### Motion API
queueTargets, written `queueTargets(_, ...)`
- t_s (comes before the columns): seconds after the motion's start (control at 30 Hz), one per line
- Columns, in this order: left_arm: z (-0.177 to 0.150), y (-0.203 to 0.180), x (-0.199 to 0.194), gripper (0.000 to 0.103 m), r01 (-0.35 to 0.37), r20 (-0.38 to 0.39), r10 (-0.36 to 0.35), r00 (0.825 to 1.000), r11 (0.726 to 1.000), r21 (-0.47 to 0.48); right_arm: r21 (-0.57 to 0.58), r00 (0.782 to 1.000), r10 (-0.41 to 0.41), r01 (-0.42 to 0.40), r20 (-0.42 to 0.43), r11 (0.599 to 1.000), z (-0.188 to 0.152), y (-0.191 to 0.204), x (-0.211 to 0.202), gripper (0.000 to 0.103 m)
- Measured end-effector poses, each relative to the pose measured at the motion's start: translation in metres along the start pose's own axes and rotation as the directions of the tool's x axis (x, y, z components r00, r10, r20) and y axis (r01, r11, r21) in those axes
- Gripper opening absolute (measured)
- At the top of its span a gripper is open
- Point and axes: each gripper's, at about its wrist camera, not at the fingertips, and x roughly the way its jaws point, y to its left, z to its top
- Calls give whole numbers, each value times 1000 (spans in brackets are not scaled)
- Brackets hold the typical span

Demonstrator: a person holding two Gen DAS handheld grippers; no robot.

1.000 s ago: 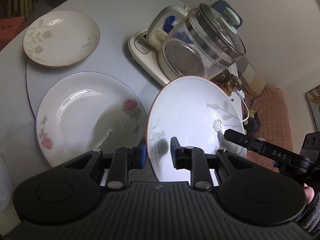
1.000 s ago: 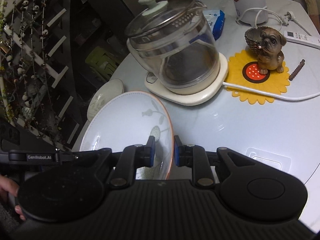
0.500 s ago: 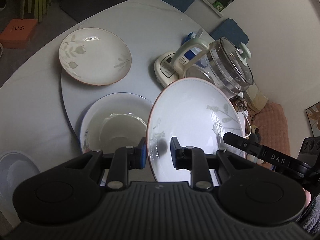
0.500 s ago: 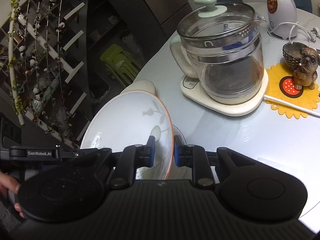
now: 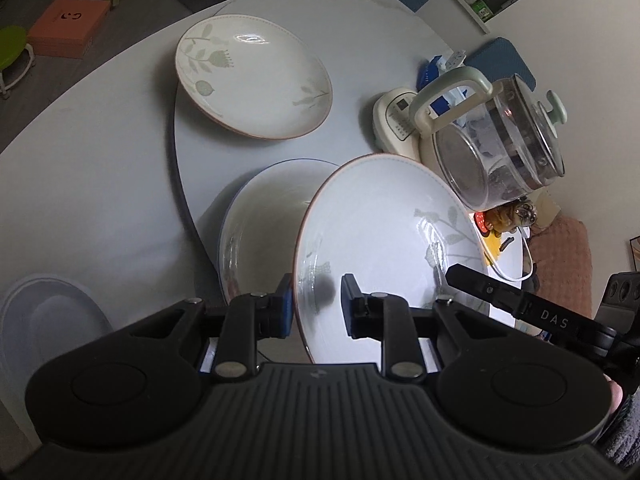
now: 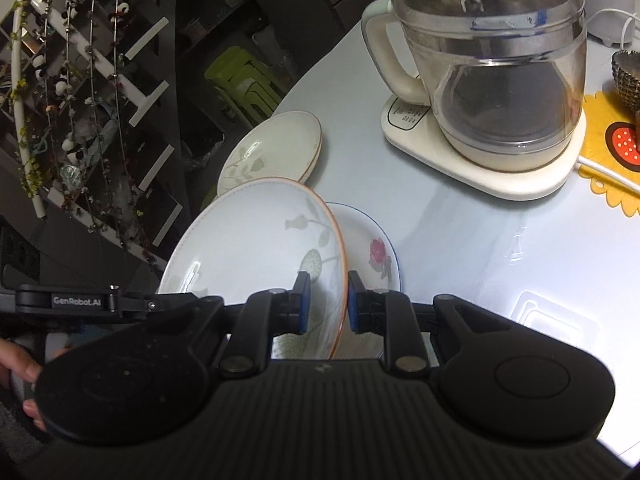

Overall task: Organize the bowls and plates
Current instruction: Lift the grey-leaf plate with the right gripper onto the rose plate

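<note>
Both grippers carry one leaf-pattern plate (image 5: 384, 240) (image 6: 256, 248) with a brown rim, held above the table. My left gripper (image 5: 316, 304) is shut on its left rim. My right gripper (image 6: 325, 300) is shut on the opposite rim. Beneath it lies a rose-pattern plate (image 5: 260, 224) (image 6: 372, 252) with a blue rim. A second leaf-pattern plate (image 5: 252, 76) (image 6: 272, 148) rests farther back on the table.
A glass kettle (image 5: 500, 140) (image 6: 488, 76) on its cream base stands at the right. A dog figurine (image 5: 508, 216) sits on a yellow mat (image 6: 612, 144). A pale bowl (image 5: 44, 320) lies at the near left. Table edge (image 5: 80, 80) curves at left.
Both grippers moved together with the held plate, drawing back over the table. The rose plate is now mostly under the held plate, and the far leaf plate sits nearer the middle of the left view.
</note>
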Motion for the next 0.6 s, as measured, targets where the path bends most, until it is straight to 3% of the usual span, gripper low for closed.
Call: queueTargets(0.6,25,27,43,27,-98,-46,97,994,995,-33,-106,994,-50,40,-100,994,17,1,64,22)
